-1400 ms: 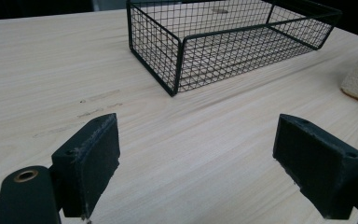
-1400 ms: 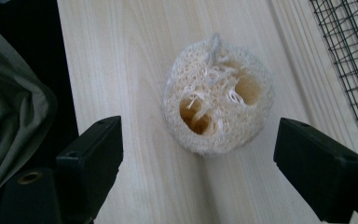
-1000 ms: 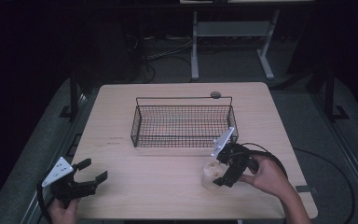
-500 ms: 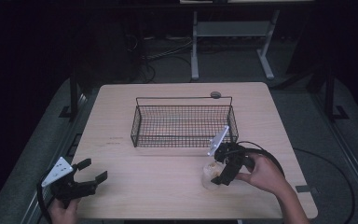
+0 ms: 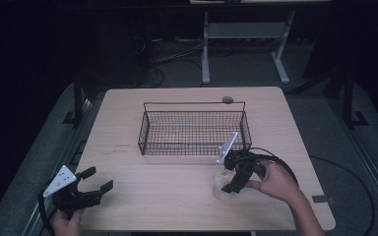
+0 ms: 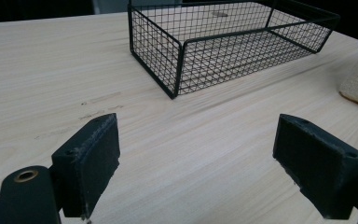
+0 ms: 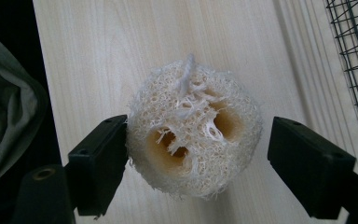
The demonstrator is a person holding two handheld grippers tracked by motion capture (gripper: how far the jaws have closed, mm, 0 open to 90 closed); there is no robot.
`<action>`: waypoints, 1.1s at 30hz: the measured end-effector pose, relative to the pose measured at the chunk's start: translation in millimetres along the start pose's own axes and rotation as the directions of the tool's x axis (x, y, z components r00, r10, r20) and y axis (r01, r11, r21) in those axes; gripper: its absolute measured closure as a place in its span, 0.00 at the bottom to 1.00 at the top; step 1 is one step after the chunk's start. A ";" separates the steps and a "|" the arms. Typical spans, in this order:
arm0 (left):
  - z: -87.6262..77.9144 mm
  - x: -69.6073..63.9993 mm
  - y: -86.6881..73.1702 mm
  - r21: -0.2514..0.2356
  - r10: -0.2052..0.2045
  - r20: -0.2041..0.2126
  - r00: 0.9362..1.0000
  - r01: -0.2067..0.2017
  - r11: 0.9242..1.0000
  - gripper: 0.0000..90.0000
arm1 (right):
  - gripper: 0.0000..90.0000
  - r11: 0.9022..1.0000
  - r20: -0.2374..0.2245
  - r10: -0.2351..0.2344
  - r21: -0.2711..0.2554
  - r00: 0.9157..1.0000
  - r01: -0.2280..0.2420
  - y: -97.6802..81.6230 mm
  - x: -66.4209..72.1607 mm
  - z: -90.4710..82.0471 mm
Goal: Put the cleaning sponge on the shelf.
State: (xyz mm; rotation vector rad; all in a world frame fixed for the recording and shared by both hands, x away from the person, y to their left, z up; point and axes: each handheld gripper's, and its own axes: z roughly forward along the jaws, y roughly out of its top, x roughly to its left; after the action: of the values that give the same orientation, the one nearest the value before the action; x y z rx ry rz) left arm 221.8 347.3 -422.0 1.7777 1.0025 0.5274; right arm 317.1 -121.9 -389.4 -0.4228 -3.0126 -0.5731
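The loofah sponge [image 7: 193, 130] stood on the desk [image 5: 167, 187] just in front of the wire basket's [image 5: 193, 129] near right corner. It looked light, dry and springy, a coarse web of fibres with hollow channels through its core, so it would likely give under pressure without breaking and offer plenty of grip. The right hand-held gripper [image 7: 193, 163] was spread around it, one jaw touching its side, the other apart from it; squeezing across the round flank seemed the sensible hold. The left hand-held gripper [image 6: 196, 172] sat released and empty, well to the left of the basket's front.
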 end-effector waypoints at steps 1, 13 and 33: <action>-0.2 0.2 0.0 0.000 0.001 0.000 1.000 -0.001 1.000 0.15 | 0.23 1.000 -0.002 -0.001 -0.001 1.000 0.001 0.0 -0.3 0.1; -1.0 0.1 0.3 -0.004 0.002 0.000 1.000 -0.002 1.000 0.15 | 0.31 1.000 -0.013 -0.010 0.005 1.000 0.010 0.6 -0.3 -2.0; -1.8 0.2 0.7 -0.008 0.004 -0.001 1.000 -0.004 1.000 0.15 | 0.32 0.999 -0.014 -0.009 -0.041 1.000 0.008 9.0 -3.9 -25.6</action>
State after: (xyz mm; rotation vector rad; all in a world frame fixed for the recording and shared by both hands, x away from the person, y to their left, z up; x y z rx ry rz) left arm 220.9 348.3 -420.6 1.7724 0.9960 0.5340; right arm 323.2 -124.2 -362.8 -0.4067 -2.9951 -0.6363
